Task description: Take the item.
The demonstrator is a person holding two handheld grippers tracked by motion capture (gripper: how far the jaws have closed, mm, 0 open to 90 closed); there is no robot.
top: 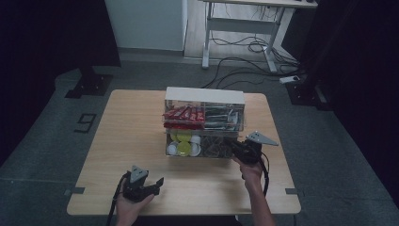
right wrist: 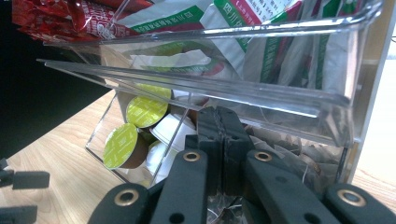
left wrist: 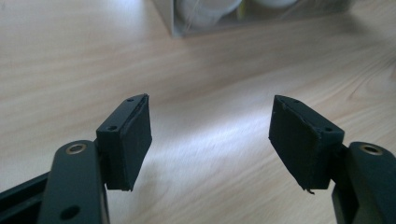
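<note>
- The right claw (right wrist: pixel 223 140) has its two black jaws pressed flat together, with no gap showing between the pads. It sits at the mouth of the lower right compartment of the clear acrylic organizer (top: pixel 205 123); whether a thin tea bag tag or string is pinched there I cannot tell.
- Just ahead of those jaws lies the heap of tea bags (right wrist: pixel 299 158), pale paper pouches with strings, filling that lower right bin under the sloping clear shelf (right wrist: pixel 196 84).
- To the left of the divider are the coffee capsules (right wrist: pixel 122 147), green-lidded and white-lidded, stacked in the neighbouring bin.
- Above, the upper tier holds green-and-white sachets (right wrist: pixel 261 28) and red snack packets (right wrist: pixel 70 18).
- The left claw (left wrist: pixel 210 135) hangs open over bare worktop (left wrist: pixel 70 56), nothing between its pads, near the front edge and well apart from the organizer.
- Judged step: drawing one tea bag out of the lower bin.
- To do it well, pull straight back and slightly down along the bin's opening, clear of the shelf edge, so the pouch does not snag.
- Go slowly: strings may drag neighbouring bags out.
- The light organizer could slide; the free left claw might steady its near corner if it shifts.
</note>
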